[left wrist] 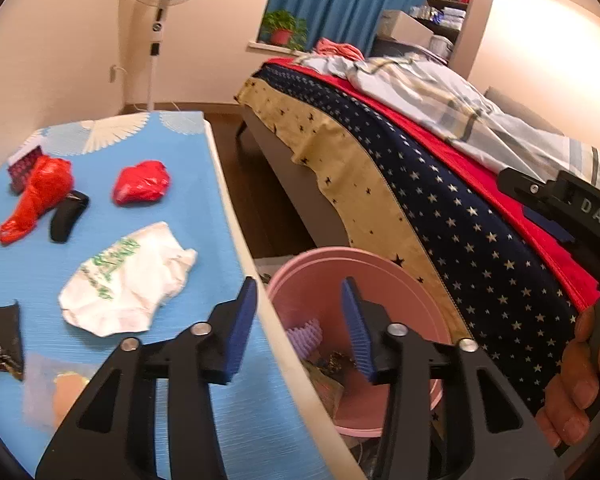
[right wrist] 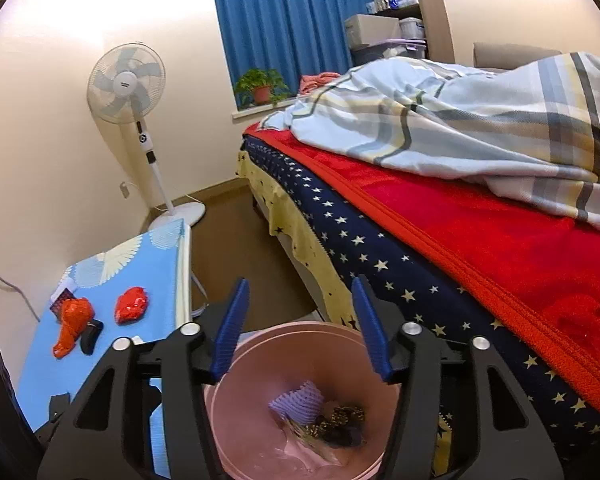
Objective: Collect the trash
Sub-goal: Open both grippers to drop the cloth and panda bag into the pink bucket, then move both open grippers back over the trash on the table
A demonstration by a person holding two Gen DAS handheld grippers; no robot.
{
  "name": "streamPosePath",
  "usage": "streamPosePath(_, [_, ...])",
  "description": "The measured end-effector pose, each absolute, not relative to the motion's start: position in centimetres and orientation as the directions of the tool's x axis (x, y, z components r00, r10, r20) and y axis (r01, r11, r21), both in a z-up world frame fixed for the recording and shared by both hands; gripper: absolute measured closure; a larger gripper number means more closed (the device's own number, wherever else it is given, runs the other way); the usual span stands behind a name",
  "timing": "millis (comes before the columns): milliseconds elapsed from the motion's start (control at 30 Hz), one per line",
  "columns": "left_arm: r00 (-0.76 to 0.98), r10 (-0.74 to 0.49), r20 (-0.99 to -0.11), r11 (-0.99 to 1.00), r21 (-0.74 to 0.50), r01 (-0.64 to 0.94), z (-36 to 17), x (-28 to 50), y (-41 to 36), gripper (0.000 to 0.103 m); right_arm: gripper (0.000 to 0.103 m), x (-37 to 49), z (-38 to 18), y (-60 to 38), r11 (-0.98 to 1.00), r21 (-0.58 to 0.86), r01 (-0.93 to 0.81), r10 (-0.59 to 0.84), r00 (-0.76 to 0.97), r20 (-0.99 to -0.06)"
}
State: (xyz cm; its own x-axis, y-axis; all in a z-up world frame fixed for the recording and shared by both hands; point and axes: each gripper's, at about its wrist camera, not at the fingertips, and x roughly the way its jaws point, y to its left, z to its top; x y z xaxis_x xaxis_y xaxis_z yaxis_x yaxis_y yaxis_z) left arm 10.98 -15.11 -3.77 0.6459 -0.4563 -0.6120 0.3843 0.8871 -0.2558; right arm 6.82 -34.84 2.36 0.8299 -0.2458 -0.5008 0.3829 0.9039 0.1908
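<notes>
Both tongs released and empty, over the pink bin.

Your left tongs (left wrist: 302, 316) straddle the counter (left wrist: 112, 240) edge and the pink bin (left wrist: 388, 276); your right tongs (right wrist: 300, 330) hang above the bin, which sits on the floor between counter and bed (right wrist: 480, 240). In the bin: a purple foam net (right wrist: 298, 400) and dark wrappers. On the counter lie two red bags (left wrist: 140, 182), a white bag (left wrist: 128, 276) and a black wrapper (left wrist: 2, 338).

A home bedroom: a bed (right wrist: 480, 240) with rumpled quilt (right wrist: 480, 120), blue curtains (right wrist: 284, 12), a standing fan (right wrist: 126, 84) and cluttered shelves (left wrist: 444, 4).
</notes>
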Motion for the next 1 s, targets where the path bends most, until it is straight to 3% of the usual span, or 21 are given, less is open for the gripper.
streamPosePath(67, [0.662,-0.446,-0.603,0.893,-0.253,0.372,-3.4,10.8,-14.5,0.050,0.038,6.7,2.7,-34.5,0.910,0.189,0.370,-0.238,0.837,-0.493])
streamPosePath(233, [0.698,-0.421,-0.579,0.907,-0.250,0.340,-2.1,10.4,-13.0,0.045,0.034,6.3,3.5,-33.9,0.919,0.188,0.347,-0.224,0.850,-0.477])
streamPosePath(1000, [0.818,-0.337,-0.467,0.941,-0.183,0.283,8.3,10.1,-6.1,0.045,0.034,6.8,12.2,-28.7,0.964,0.245,0.105,-0.002,0.921,-0.389])
